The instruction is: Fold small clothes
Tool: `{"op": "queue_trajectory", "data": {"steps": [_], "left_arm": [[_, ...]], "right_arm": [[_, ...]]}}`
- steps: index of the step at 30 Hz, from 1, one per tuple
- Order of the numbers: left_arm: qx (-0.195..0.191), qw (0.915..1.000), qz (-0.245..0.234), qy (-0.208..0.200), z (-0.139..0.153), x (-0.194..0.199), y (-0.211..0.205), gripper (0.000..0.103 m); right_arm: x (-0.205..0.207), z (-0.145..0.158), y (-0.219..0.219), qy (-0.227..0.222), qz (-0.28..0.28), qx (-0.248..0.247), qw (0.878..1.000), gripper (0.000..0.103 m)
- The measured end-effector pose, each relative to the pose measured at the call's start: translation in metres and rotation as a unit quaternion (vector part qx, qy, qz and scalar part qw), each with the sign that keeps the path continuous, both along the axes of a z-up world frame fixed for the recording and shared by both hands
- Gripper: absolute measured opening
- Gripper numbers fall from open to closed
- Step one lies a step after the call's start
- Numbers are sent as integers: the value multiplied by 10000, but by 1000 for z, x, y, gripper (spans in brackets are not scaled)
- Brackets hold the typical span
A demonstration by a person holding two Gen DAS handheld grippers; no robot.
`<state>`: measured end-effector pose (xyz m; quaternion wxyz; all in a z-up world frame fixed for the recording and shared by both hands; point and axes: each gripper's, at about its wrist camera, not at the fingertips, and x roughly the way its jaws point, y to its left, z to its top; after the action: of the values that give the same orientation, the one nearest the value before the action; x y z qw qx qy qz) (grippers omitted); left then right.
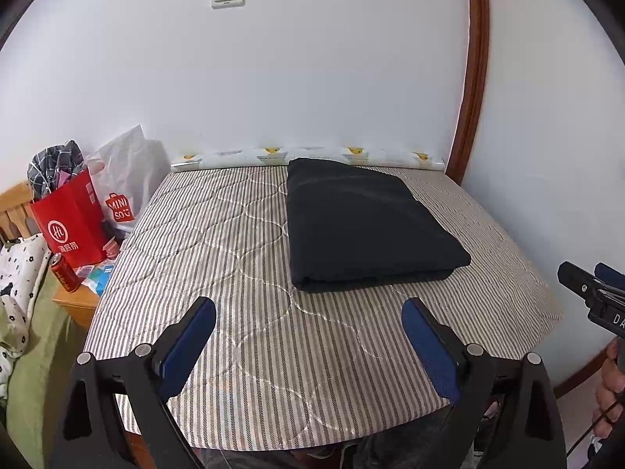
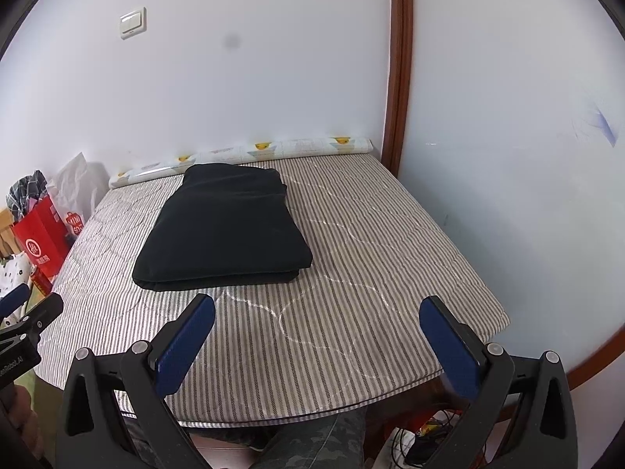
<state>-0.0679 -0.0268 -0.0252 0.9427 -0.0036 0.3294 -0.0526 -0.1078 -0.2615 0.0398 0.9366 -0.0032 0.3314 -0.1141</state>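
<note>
A black garment lies folded into a thick rectangle on the striped quilted pad, toward the back, near the wall. In the right wrist view the same folded garment sits left of centre on the pad. My left gripper is open above the pad's near edge, short of the garment, with nothing between its blue pads. My right gripper is open too, near the front edge and to the right of the garment, holding nothing. Each gripper shows at the edge of the other's view.
A patterned roll lies along the wall behind the pad. Left of the table stand a red paper bag, a white bag and a red can on a wooden stand. A wooden trim runs up the wall on the right.
</note>
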Motion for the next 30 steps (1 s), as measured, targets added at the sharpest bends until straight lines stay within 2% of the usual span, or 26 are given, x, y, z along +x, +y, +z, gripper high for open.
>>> {"op": "queue_trajectory", "data": {"steps": [30], "left_arm": [[-33,10000,82,17,-2,0,4,96]], "right_arm": [[1,0,3,20,19,3,10000,103]]}}
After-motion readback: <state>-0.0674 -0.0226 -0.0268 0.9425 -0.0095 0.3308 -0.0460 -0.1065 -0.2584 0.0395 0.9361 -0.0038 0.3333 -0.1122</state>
